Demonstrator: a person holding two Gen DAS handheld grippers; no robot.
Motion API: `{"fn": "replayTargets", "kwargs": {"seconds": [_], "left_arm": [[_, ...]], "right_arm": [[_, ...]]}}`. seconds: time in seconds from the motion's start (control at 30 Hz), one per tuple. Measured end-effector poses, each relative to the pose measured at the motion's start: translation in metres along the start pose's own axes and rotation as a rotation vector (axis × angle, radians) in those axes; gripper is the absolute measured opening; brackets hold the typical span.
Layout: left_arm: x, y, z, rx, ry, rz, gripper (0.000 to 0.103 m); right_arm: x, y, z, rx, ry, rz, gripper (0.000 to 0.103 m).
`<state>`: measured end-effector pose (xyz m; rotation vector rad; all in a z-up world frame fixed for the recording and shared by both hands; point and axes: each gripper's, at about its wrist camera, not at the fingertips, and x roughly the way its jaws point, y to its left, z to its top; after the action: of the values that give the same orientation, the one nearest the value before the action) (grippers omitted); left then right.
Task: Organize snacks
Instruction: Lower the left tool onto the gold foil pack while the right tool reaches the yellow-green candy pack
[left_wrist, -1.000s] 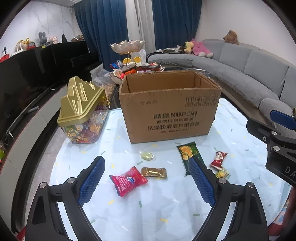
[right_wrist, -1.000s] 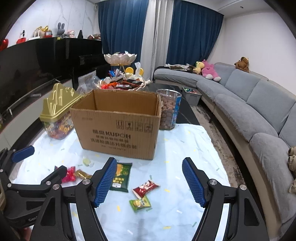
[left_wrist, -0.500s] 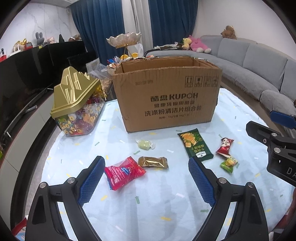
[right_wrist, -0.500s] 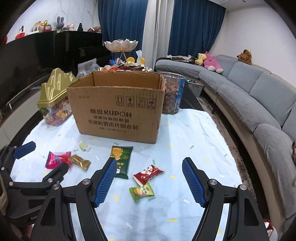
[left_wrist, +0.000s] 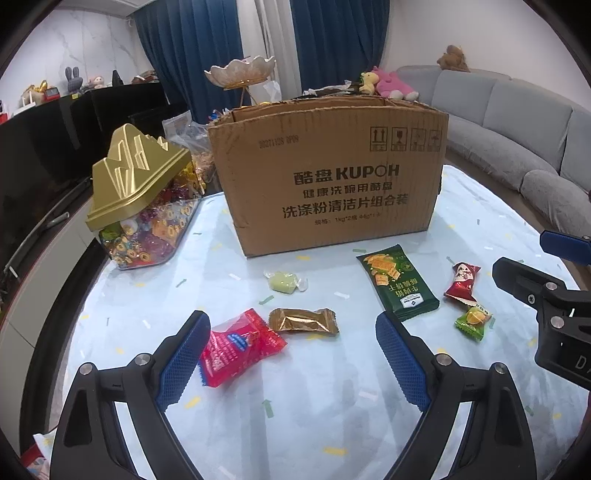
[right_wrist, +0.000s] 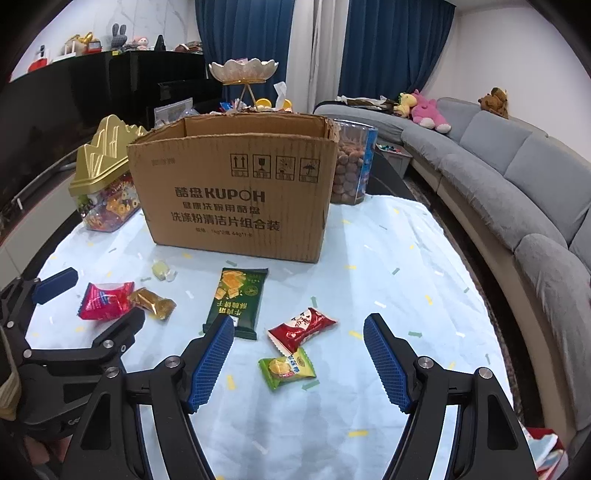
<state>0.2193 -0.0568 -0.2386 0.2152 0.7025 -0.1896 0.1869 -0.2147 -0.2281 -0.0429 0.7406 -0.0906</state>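
Both grippers have sunk toward six snacks on the table (left_wrist: 332, 387). Inside the box (left_wrist: 332, 192) at 12 o'clock is hidden. Left gripper (left_wrist: 291, 354) and right gripper (right_wrist: 299, 362) gape wide, holding nothing.

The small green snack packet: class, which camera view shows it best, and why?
The right wrist view: the small green snack packet lies close, large, between the open tongs, its printed front plain. In the left wrist view it sits small, far right, beside the red packet.
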Motion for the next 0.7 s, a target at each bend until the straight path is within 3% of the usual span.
{"fn": "replayTargets", "kwargs": {"seconds": [0.7], "left_arm": [[0.047,-0.016,0.006,0.018,0.057,-0.047,0.081]], "right_arm": [[0.036,-0.003,-0.013,0.005,0.09,-0.001,0.074]]}}
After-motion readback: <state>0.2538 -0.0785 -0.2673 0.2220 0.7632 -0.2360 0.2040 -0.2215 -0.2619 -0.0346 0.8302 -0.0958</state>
